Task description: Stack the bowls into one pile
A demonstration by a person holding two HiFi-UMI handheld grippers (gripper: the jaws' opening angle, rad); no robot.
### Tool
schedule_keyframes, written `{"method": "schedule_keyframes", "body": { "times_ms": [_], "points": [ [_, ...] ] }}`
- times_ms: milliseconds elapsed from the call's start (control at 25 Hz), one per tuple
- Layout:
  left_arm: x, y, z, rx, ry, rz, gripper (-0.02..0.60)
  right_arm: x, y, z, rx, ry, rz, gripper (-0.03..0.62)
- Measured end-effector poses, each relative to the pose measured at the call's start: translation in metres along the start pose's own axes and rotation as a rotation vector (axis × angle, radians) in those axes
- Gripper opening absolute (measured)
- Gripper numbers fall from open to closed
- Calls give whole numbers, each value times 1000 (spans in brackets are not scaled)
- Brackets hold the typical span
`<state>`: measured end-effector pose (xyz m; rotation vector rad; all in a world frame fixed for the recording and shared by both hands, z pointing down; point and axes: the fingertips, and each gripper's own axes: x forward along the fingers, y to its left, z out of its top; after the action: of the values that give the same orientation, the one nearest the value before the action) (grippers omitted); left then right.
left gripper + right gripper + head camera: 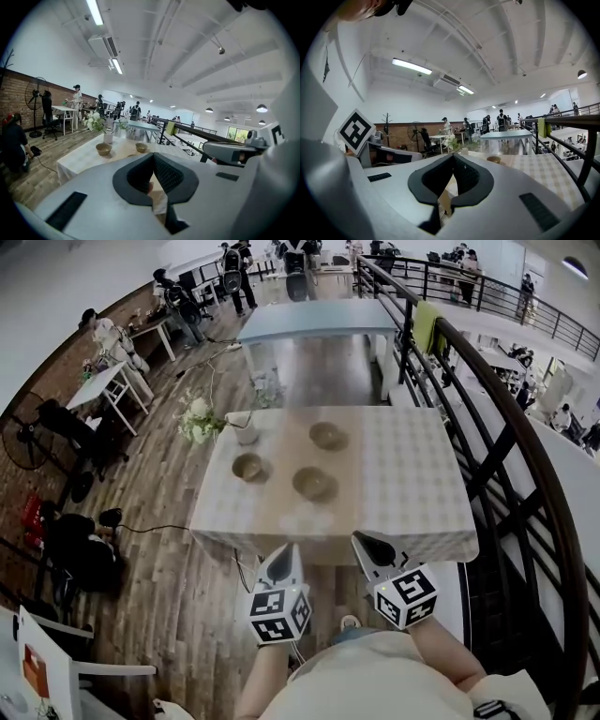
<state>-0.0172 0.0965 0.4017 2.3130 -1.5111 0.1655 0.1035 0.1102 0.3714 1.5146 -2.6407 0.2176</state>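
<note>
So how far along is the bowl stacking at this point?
Nothing is stacked: the left bowl, middle bowl and far bowl sit apart on the table. Nothing is in hand; the left claw and right claw are shut and empty, by the table's near edge. All the stacking remains.

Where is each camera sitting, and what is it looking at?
Head view: on the person's head, looking steeply down at the table with three bowls; shows forearms, left tool, right tool.
Left gripper view: on the left tool, looking along its shut jaws at the table; right tool at right.
Right gripper view: on the right tool, looking along its shut jaws at the table; left tool at left.
Shared: all three see the table and a bowl.
</note>
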Motion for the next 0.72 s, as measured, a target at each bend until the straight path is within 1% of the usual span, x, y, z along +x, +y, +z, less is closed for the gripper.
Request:
{"method": "schedule_keyframes", "body": {
  "times_ms": [400, 720],
  "points": [
    [67, 16, 19, -34, -20, 64, 3, 62, -54, 8, -15, 6, 71, 0],
    [97, 25, 22, -70, -16, 134, 3, 95, -81, 8, -17, 27, 131, 0]
  ]
}}
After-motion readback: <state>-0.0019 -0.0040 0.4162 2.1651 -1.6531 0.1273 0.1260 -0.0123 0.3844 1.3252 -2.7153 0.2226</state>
